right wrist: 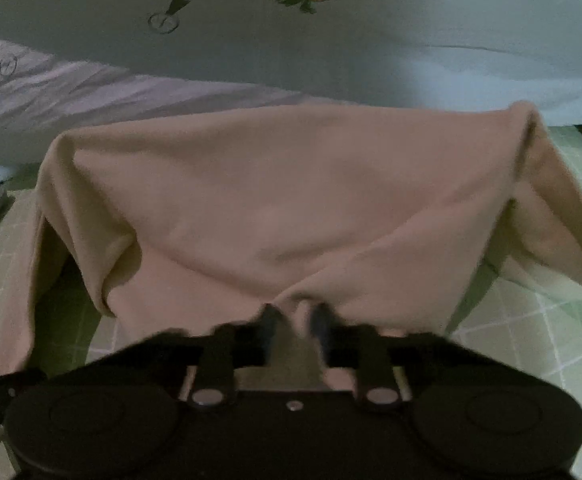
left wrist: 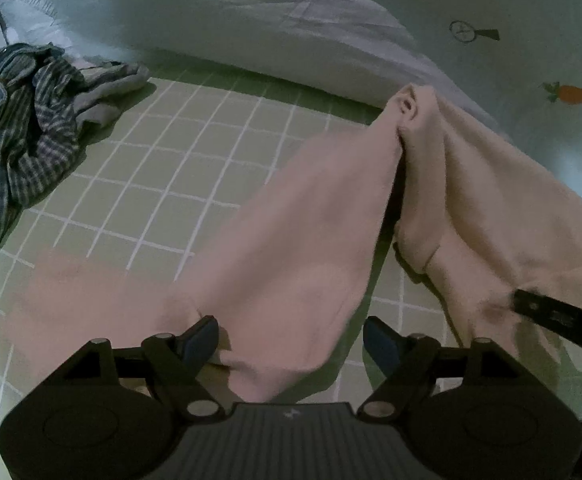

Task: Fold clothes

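Note:
A pale pink garment (left wrist: 291, 248) lies partly lifted over the green checked bed sheet (left wrist: 163, 152). My left gripper (left wrist: 291, 338) is open, its blue-padded fingers on either side of a hanging fold of the garment without pinching it. In the right wrist view the same pink garment (right wrist: 291, 200) is draped and raised, and my right gripper (right wrist: 297, 320) is shut on a bunch of its cloth at the near edge. The right gripper's finger also shows at the right in the left wrist view (left wrist: 547, 312), against the cloth.
A crumpled blue plaid shirt (left wrist: 19, 120) and a grey garment (left wrist: 107, 88) lie at the left. A white duvet with a carrot print (left wrist: 571, 94) and a lilac striped cover (left wrist: 271, 20) rise at the back.

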A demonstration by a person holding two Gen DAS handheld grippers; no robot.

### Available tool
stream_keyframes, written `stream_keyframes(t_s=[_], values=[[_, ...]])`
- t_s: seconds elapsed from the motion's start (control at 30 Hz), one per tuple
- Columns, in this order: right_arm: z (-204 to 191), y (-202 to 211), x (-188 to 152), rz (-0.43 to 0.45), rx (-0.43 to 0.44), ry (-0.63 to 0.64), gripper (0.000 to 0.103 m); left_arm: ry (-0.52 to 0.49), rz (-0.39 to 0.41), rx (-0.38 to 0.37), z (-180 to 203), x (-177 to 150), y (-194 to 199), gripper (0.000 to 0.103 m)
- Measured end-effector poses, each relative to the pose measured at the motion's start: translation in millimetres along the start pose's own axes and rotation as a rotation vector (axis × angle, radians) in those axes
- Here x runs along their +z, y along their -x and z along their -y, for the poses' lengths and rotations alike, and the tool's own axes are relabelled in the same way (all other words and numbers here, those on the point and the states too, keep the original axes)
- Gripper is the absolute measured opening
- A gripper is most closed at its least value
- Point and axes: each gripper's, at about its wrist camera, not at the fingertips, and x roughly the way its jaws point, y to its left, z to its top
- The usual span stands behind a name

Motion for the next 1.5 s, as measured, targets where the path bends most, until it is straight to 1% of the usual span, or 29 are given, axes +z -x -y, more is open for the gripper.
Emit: stream_keyframes(t_s=[0.27,0.4,0.47,0.5,0.53,0.57,0.6,0.63,0.7,0.73,0.83,0.9,1.03,1.07,1.1,1.13,1.17,1.2,1.23,1.27,1.3,1.33,1.37,1.5], values=[[61.0,66.0,5.9,0.111,-0.033,-0.121,0.007,0.000,0.010,0.006,0.9,-1.8,4.0,0.080],[91.7,67.1,-4.5,0.078,-0.098,-0.200,0.008,-0.008,0.024,0.008,7.3,-1.4,8.0,0.080],[107.1,65.8,-10.5,0.056,-0.133,-0.240,0.010,-0.024,0.034,-0.009,12.2,-0.3,11.5,0.080],[114.8,65.1,-13.5,0.046,-0.151,-0.260,0.013,-0.036,0.041,-0.021,16.0,0.4,13.9,0.080],[122.5,64.5,-16.5,0.035,-0.169,-0.281,0.024,-0.051,0.048,-0.035,20.3,0.3,16.5,0.080],[130.2,63.9,-19.4,0.024,-0.186,-0.301,0.032,-0.069,0.058,-0.051,25.6,0.0,19.7,0.080],[137.9,63.2,-22.4,0.013,-0.204,-0.321,0.046,-0.088,0.068,-0.067,31.0,-0.4,22.9,0.080],[139.0,63.0,-21.4,0.021,-0.206,-0.324,0.055,-0.107,0.071,-0.086,36.6,-0.7,23.6,0.080],[133.4,62.8,-14.0,0.061,-0.183,-0.308,0.061,-0.143,0.072,-0.126,48.0,-1.3,24.2,0.080],[131.8,60.7,-11.5,0.069,-0.171,-0.299,0.067,-0.161,0.073,-0.146,53.7,-1.7,24.5,0.080],[126.8,51.4,-6.5,0.069,-0.149,-0.273,0.074,-0.200,0.055,-0.166,70.9,-2.1,14.8,0.080],[128.0,42.7,-5.1,0.053,-0.150,-0.259,0.074,-0.211,0.047,-0.176,81.1,0.2,5.2,0.080],[136.5,27.1,-3.3,0.023,-0.144,-0.240,0.078,-0.208,0.032,-0.198,83.1,12.5,-14.0,0.078],[137.6,22.7,-1.4,0.016,-0.140,-0.236,0.078,-0.205,0.034,-0.204,83.9,16.2,-18.5,0.077],[139.0,18.7,0.5,0.007,-0.134,-0.235,0.078,-0.202,0.036,-0.210,84.9,19.9,-22.9,0.071],[140.5,15.9,1.9,0.000,-0.125,-0.241,0.077,-0.203,0.034,-0.219,85.1,23.0,-26.1,0.056],[142.7,14.3,3.0,-0.002,-0.113,-0.251,0.076,-0.209,0.031,-0.237,85.4,26.4,-27.7,0.045],[144.9,13.9,4.0,-0.002,-0.098,-0.261,0.067,-0.216,0.028,-0.256,85.8,29.9,-29.1,0.022],[146.6,15.5,4.3,-0.002,-0.077,-0.268,0.047,-0.229,0.033,-0.248,89.2,30.5,-27.0,0.017],[148.1,18.1,4.2,-0.004,-0.054,-0.274,0.036,-0.242,0.039,-0.234,93.2,30.7,-24.2,0.015],[148.1,23.0,3.1,0.002,-0.039,-0.269,0.020,-0.242,0.050,-0.229,89.7,27.2,-13.1,0.013],[147.2,29.5,1.2,0.012,-0.029,-0.257,0.008,-0.240,0.062,-0.226,85.0,23.0,-0.5,0.012],[146.2,36.0,-0.7,0.023,-0.020,-0.246,0.005,-0.238,0.074,-0.222,80.2,18.9,12.1,0.011],[141.7,79.5,-16.1,0.060,0.057,-0.229,0.004,-0.229,0.121,-0.208,61.1,2.2,62.5,0.009]])
